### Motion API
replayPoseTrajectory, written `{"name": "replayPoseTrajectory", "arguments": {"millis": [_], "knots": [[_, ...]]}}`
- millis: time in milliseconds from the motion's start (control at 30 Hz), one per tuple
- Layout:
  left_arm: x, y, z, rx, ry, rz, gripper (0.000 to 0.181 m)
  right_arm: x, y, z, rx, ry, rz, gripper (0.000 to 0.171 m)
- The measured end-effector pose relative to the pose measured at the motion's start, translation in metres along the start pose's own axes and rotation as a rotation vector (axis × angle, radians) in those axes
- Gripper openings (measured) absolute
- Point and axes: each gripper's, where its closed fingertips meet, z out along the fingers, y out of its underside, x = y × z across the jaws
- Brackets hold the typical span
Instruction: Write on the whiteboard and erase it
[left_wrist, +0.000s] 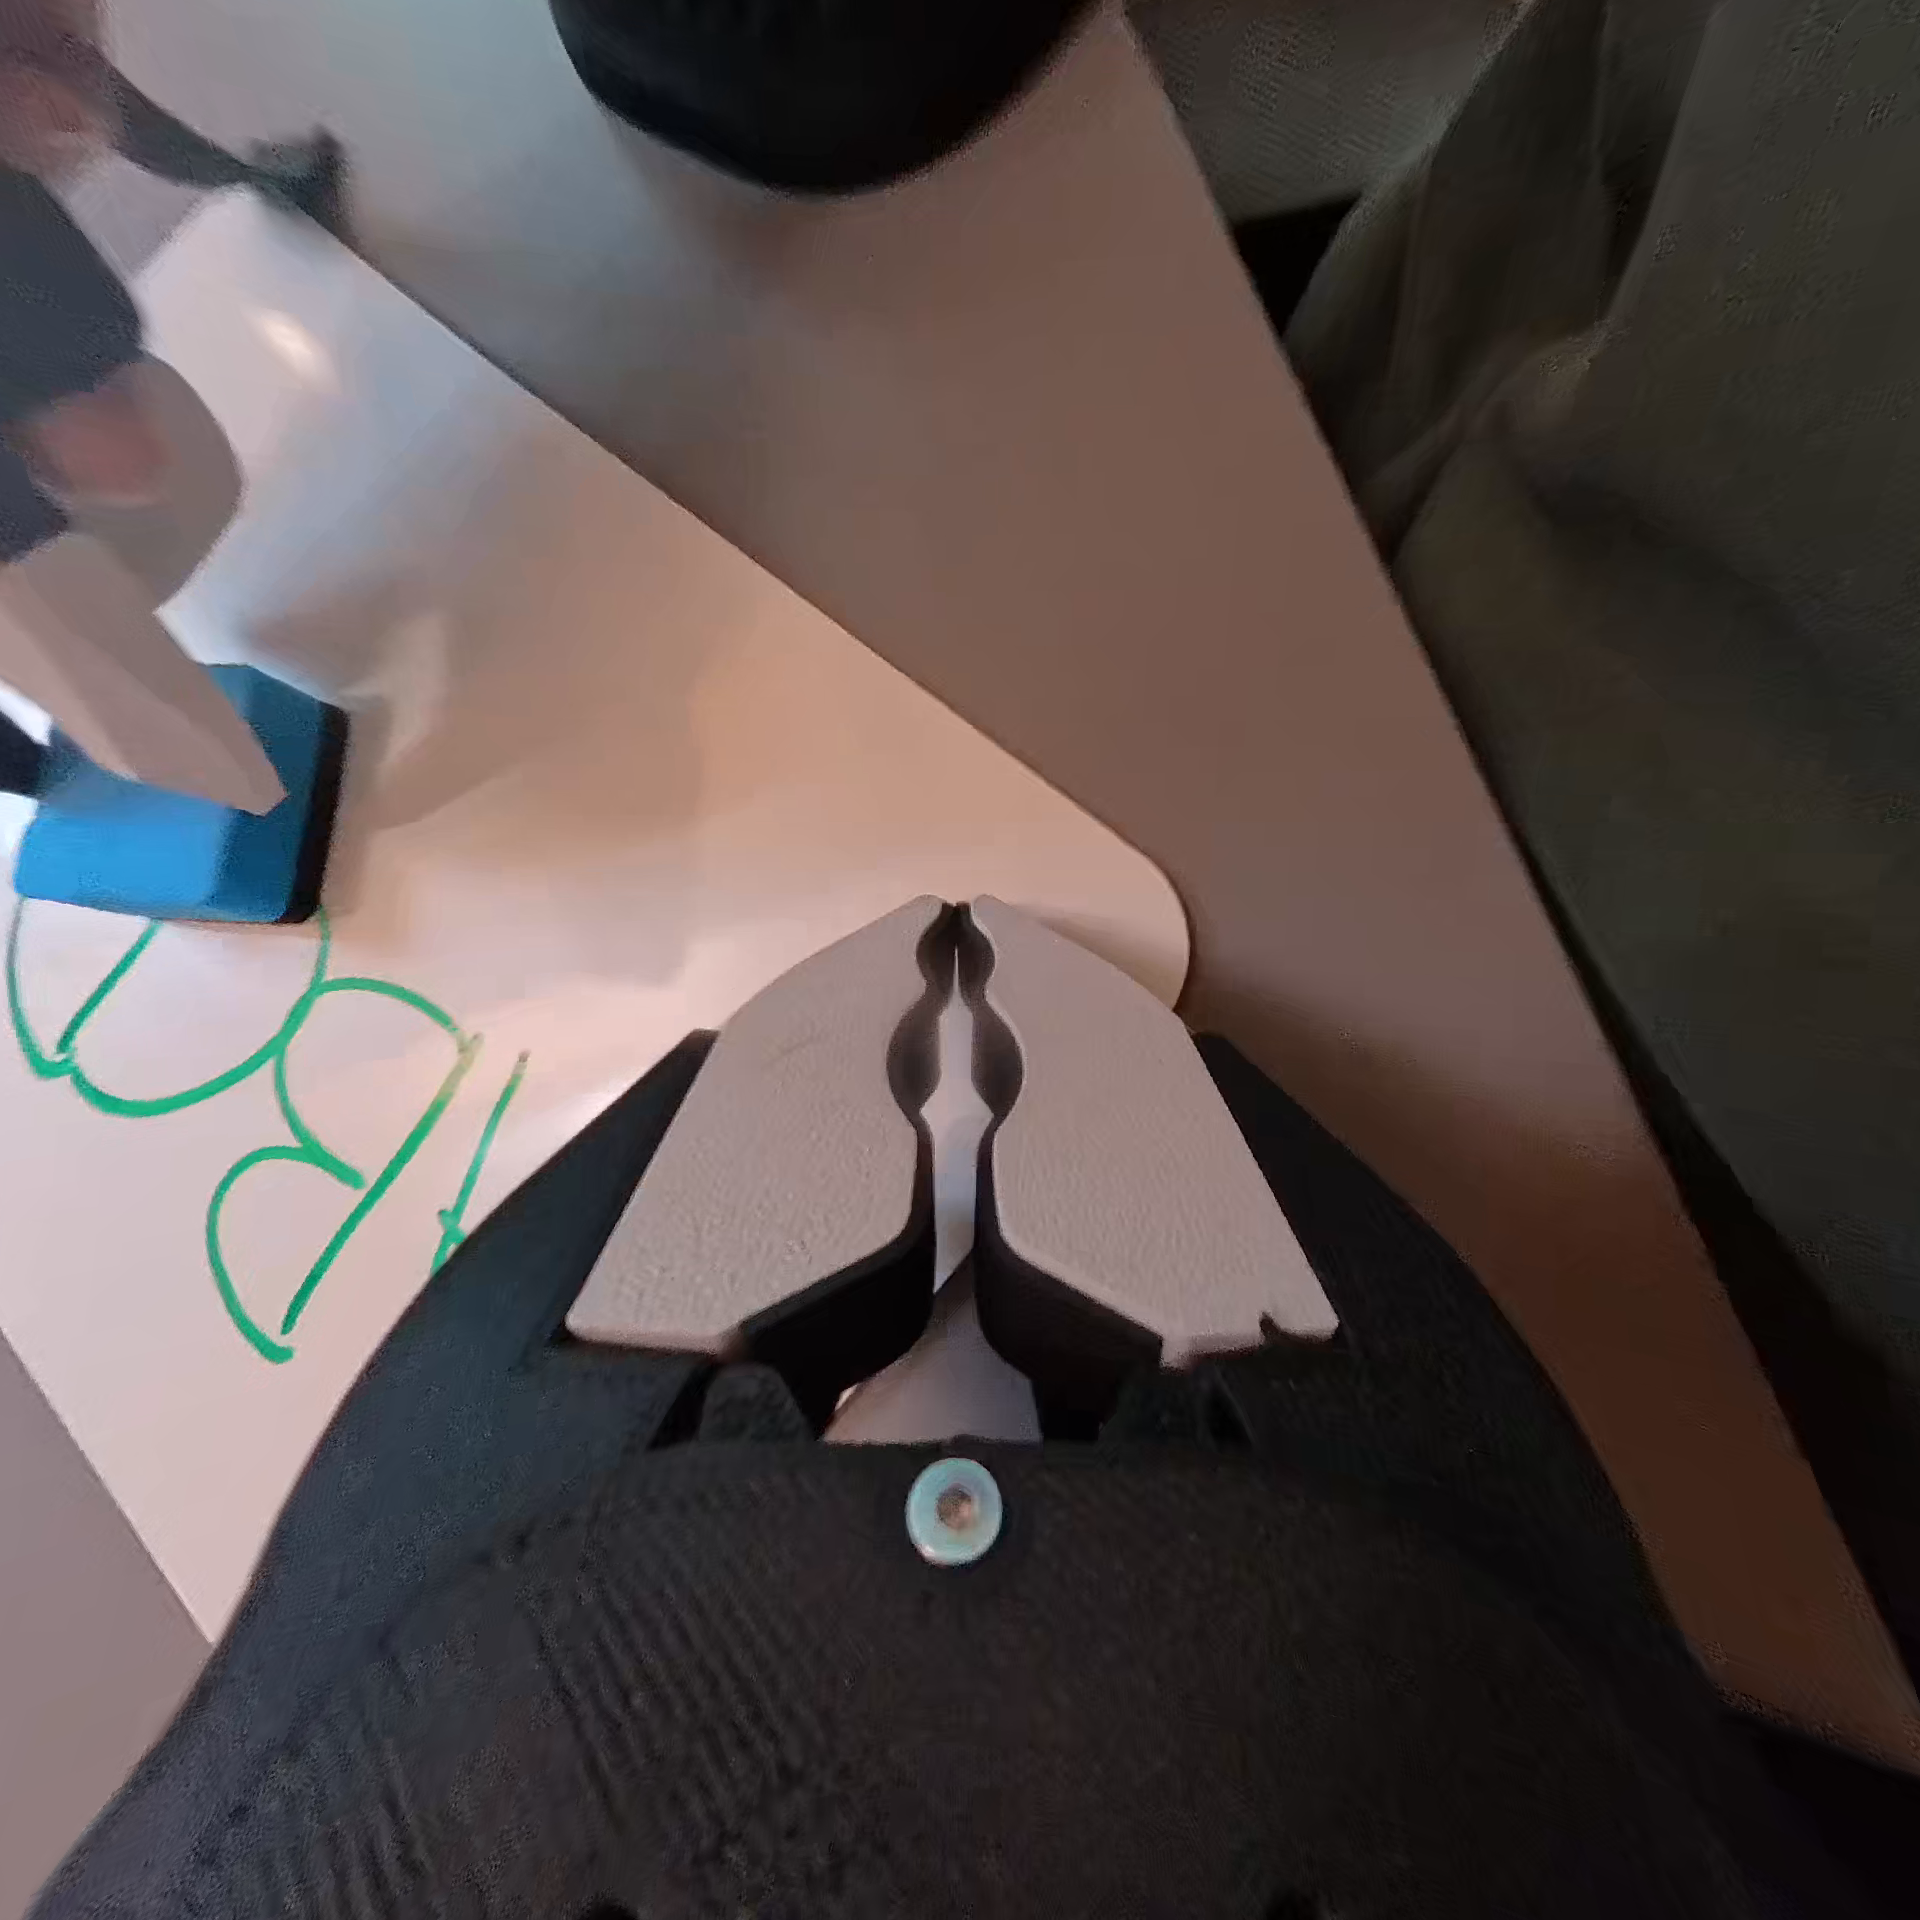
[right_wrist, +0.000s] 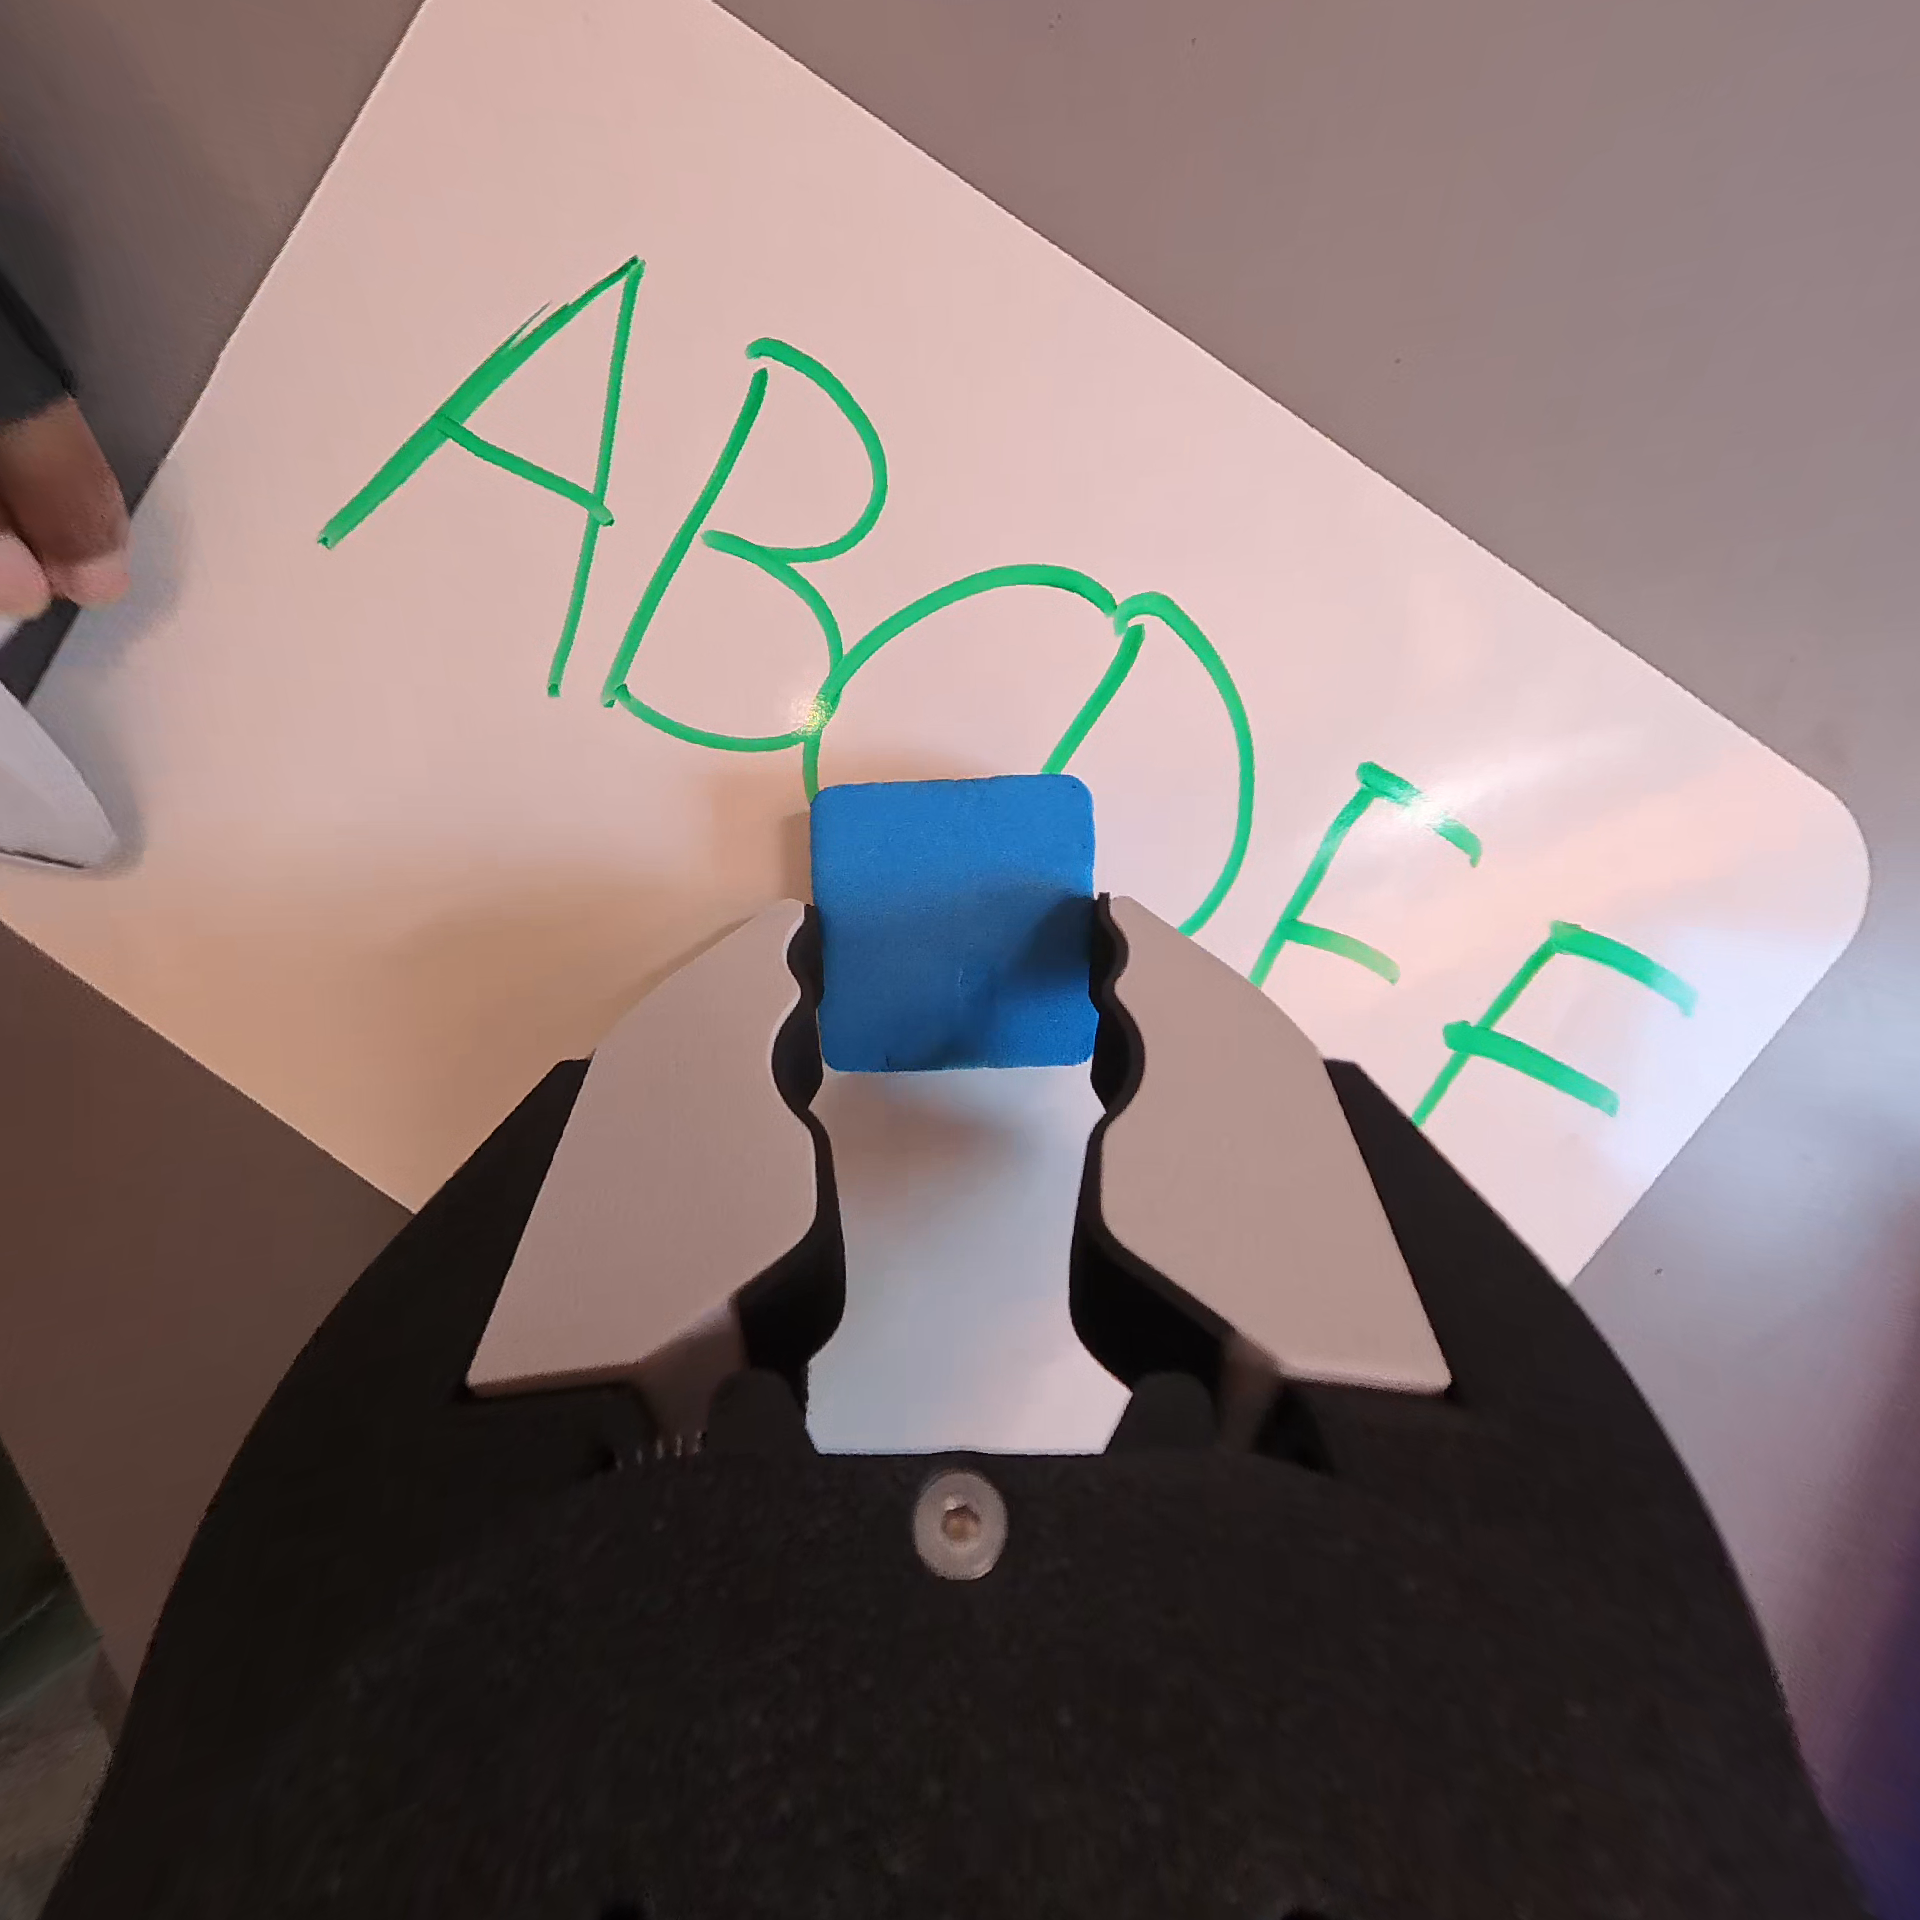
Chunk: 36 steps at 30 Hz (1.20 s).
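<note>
While right gripper (right_wrist: 951, 914) jaws clamp the blue eraser (right_wrist: 951, 925) over green lettering (right_wrist: 727, 540), left gripper (left_wrist: 958, 914) jaws sit closed, empty.

A flat table (right_wrist: 1558, 260) with a smooth grey-brown top fills the background in both views. Warm light produces soft glare on its surface. In the left wrist view, the table edge runs diagonally; beyond it lies olive-green fabric (left_wrist: 1683, 623). A dark rounded object (left_wrist: 821, 83), blurred, sits at the upper edge.
</note>
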Motion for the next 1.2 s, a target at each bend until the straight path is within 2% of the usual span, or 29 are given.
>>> {"name": "replayPoseTrajectory", "arguments": {"millis": [167,267,333,400,467,533,633,667,800,833,933,967,1067,1100,1133,1200], "knots": [[0.000,-0.001,0.005,-0.046,0.002,0.028,0.000,0.003,0.013,-0.007,-0.030,0.010,0.070,0.048],[0.001,-0.004,0.006,-0.022,-0.021,0.055,0.000,0.053,0.038,-0.025,-0.091,0.133,0.145,0.048],[0.001,-0.004,0.006,-0.027,-0.027,0.054,0.000,0.079,0.040,-0.027,-0.064,0.135,0.266,0.048],[0.001,-0.005,0.007,-0.023,-0.033,0.051,0.000,0.069,0.023,-0.016,-0.031,0.123,0.245,0.048],[0.001,-0.005,0.007,-0.026,-0.038,0.048,0.000,0.027,0.009,-0.005,-0.034,0.050,0.145,0.048],[0.001,-0.006,0.007,-0.024,-0.038,0.040,0.001,0.019,0.016,-0.008,-0.062,0.029,0.114,0.048],[0.001,-0.006,0.007,-0.023,-0.043,0.045,0.001,0.094,0.043,-0.029,-0.068,0.156,0.325,0.047],[0.001,-0.006,0.007,-0.021,-0.043,0.046,0.001,0.102,0.041,-0.028,-0.045,0.157,0.365,0.047],[0.003,-0.007,0.007,-0.005,-0.015,0.024,0.001,0.025,0.013,-0.006,-0.057,0.057,0.136,0.047],[0.004,-0.008,0.008,-0.001,-0.007,0.023,0.001,0.029,0.017,-0.009,-0.063,0.052,0.146,0.047],[0.006,-0.008,0.008,-0.002,-0.014,0.037,0.001,0.114,0.046,-0.031,-0.045,0.184,0.402,0.047],[0.006,-0.008,0.008,-0.001,-0.014,0.035,0.001,0.113,0.042,-0.029,-0.032,0.170,0.409,0.047],[0.006,-0.009,0.008,0.003,0.003,0.024,0.001,0.028,0.008,-0.003,-0.057,0.055,0.135,0.047],[0.006,-0.008,0.008,0.005,0.006,0.023,0.001,0.019,0.004,-0.001,-0.069,0.050,0.082,0.047],[0.006,-0.009,0.008,0.006,0.004,0.025,0.000,0.032,0.006,-0.003,-0.071,0.053,0.124,0.047],[0.006,-0.009,0.007,0.006,-0.005,0.036,0.000,0.101,0.018,-0.014,-0.046,0.150,0.316,0.047]]}}
